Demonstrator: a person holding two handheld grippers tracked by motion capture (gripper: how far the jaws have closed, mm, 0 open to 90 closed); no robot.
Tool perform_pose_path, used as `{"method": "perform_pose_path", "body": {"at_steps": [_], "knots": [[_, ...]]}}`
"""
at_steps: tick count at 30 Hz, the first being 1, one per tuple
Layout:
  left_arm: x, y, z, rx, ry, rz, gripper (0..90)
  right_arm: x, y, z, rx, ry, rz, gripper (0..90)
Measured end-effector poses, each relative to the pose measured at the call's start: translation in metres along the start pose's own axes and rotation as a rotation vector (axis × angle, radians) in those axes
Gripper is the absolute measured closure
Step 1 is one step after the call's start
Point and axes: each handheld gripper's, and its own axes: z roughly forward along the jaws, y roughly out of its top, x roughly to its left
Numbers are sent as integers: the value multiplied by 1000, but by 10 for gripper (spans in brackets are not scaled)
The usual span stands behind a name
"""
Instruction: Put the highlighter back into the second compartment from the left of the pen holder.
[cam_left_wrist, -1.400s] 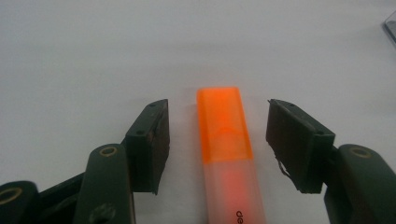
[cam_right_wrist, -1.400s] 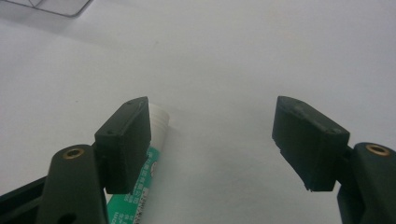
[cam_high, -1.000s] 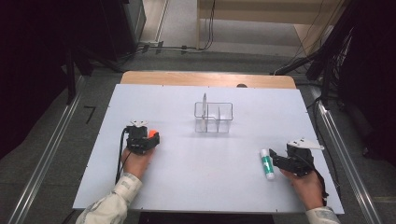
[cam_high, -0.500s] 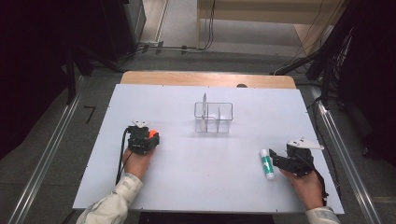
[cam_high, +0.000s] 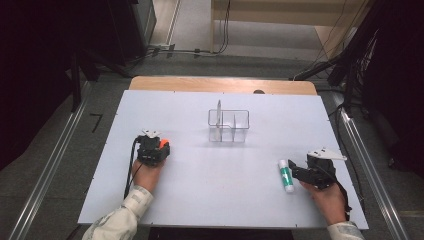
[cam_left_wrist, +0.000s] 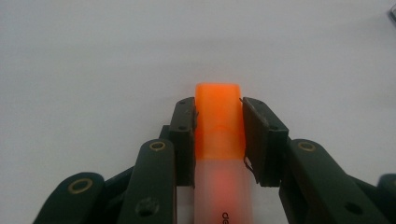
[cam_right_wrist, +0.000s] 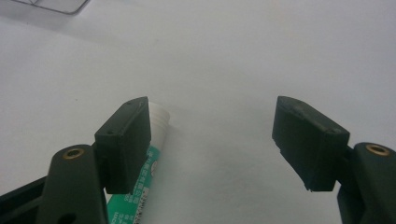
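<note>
Left tool grips the orange-capped marker; right tool stands wide by the glue stick

The left tool (cam_high: 152, 150) sits on the left half of the white tabletop (cam_high: 200, 200), roughly midway between the far and near edges. Its jaws have just been closing, and in the left gripper view the two pads press on either side of the marker (cam_left_wrist: 219, 154) just behind its orange cap (cam_left_wrist: 218, 107) (the cap's end pokes out past the jaw tips). The marker has a pale, see-through body with dark lettering, and it lies along the tool's own line.

The right tool (cam_high: 300, 172) rests near the right edge of the tabletop, toward the near side. Its jaws stand wide apart with nothing between them. The glue stick (cam_high: 285, 175), white with a green label, lies flat just beside that tool on its inner side; in the right gripper view its white end (cam_right_wrist: 159, 119) shows just behind the left-hand jaw, outside the gap.

A clear divided holder (cam_high: 229, 126) stands near the middle of the tabletop, toward the far edge, well apart from both tools.
</note>
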Motion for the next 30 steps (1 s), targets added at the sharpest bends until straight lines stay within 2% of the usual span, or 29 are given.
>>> {"method": "perform_pose_path", "body": {"at_steps": [9,18,24,30], "knots": [[0,1,-3,-15,-12,-10,669,0,0,0,-2,-1,1,268],[-3,7,-15,-60,-64,-26,670,0,0,0,-4,-3,0,269],[-12,12,-24,-88,-111,-24,670,0,0,0,-3,-5,-1,268],[-26,20,-33,-124,-152,-4,670,0,0,0,-2,-7,0,268]]}}
